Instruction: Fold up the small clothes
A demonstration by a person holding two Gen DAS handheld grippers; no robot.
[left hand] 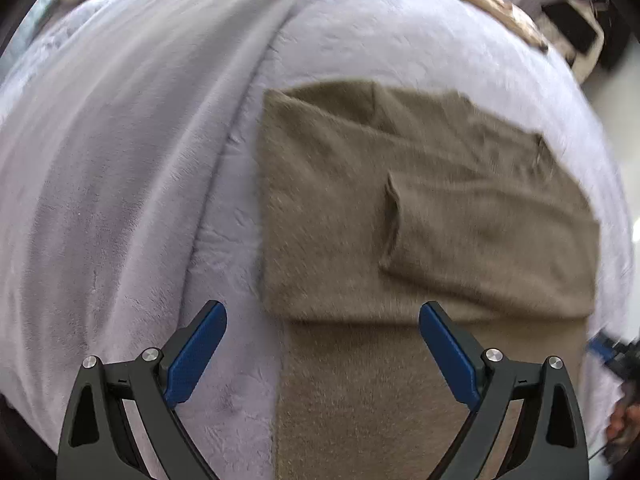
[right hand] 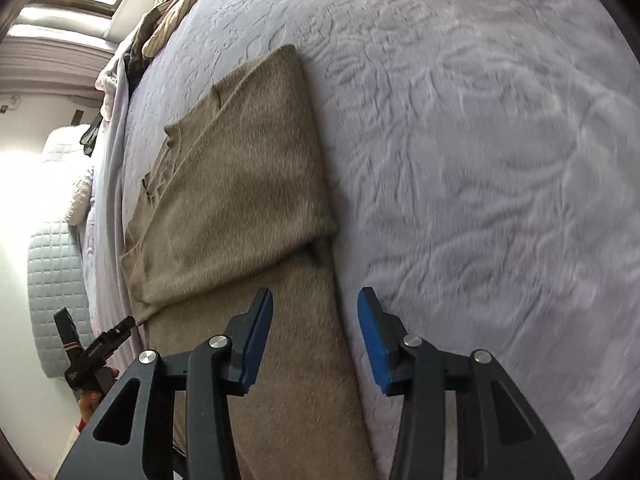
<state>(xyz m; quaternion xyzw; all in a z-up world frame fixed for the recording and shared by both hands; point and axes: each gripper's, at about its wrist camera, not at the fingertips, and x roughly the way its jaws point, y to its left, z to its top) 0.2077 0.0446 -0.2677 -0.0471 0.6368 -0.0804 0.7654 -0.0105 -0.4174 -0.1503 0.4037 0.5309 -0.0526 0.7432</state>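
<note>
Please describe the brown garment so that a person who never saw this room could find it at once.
Look at the bed under the pale lilac blanket. On it lies the brown garment, flat, one part folded over. It is the only brown, fuzzy piece there; the striped beige clothes lie crumpled at the far edge.

One brown garment (left hand: 420, 208), one lavender blanket (left hand: 120, 160), two grippers, one quilted pillow (right hand: 56, 280).

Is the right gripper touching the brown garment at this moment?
Cannot tell. In the right wrist view the right gripper is open, its blue pads straddling the brown garment edge on the lavender blanket, but blur hides any contact or gap.
</note>
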